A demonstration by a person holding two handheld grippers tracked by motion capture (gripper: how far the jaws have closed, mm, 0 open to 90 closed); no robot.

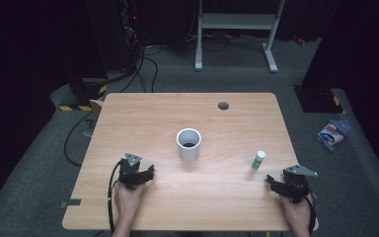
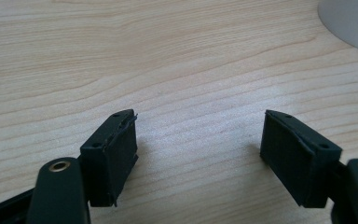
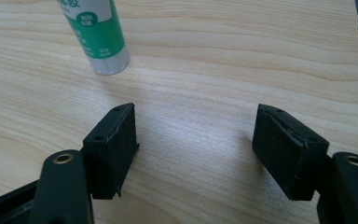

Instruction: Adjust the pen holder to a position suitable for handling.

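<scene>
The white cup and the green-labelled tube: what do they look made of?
The white cup: probably plastic or ceramic; smooth, matte, thick-walled, so the look leaves it open. The tube: likely plastic, with a glossy printed green-and-white label and a silvery base.

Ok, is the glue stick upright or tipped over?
Upright: the glue stick stands on its base on the table, apart from the right tongs.

Looks like a lab: dark room, grey carpet (image 1: 39,163), cables (image 1: 143,64) at eleven o'clock, white frame (image 1: 237,29) at twelve, lone table (image 1: 143,113).
</scene>
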